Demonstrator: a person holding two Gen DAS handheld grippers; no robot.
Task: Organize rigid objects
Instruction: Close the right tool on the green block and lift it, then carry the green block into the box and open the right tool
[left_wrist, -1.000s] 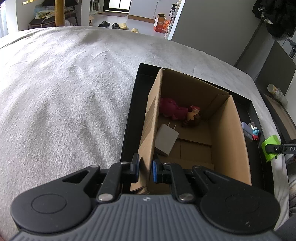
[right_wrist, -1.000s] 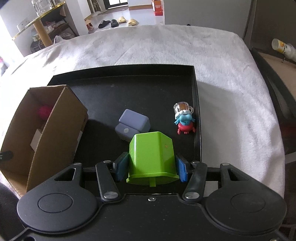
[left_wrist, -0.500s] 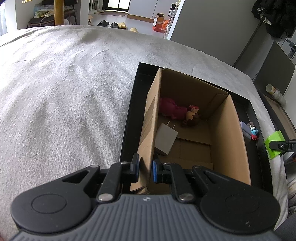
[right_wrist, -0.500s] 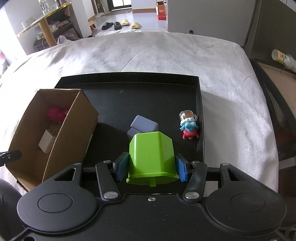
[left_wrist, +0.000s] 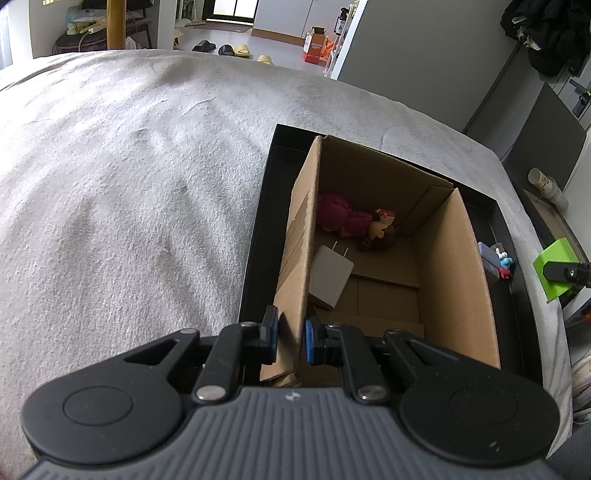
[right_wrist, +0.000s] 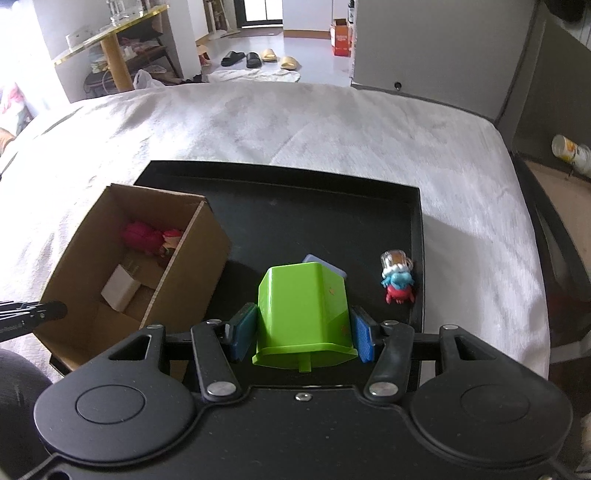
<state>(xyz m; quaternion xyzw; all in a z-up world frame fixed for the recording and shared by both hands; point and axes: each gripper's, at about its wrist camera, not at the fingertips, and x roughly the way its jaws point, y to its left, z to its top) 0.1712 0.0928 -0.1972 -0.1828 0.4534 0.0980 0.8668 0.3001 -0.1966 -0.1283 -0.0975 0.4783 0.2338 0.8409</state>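
Note:
My left gripper (left_wrist: 290, 338) is shut on the left wall of an open cardboard box (left_wrist: 458, 266) that stands on a black tray (left_wrist: 255, 258). In the box lie a white charger (left_wrist: 330, 277), a pink toy (left_wrist: 338, 218) and a small doll (left_wrist: 382, 229). My right gripper (right_wrist: 303, 332) is shut on a green plastic cup (right_wrist: 303, 302), held above the tray (right_wrist: 295, 206) to the right of the box (right_wrist: 110, 273). A lavender case (right_wrist: 332, 268) and a blue-and-red figurine (right_wrist: 397, 282) lie on the tray behind the cup.
The tray sits on a bed with a white blanket (right_wrist: 332, 125). A cabinet (right_wrist: 436, 44) stands behind the bed, and a can (right_wrist: 570, 151) is on a surface at the right. Slippers (right_wrist: 258, 57) lie on the floor beyond.
My right gripper has lifted and pulled back with the green cup, so the tray and box look farther away. My left gripper keeps its hold on the box wall.

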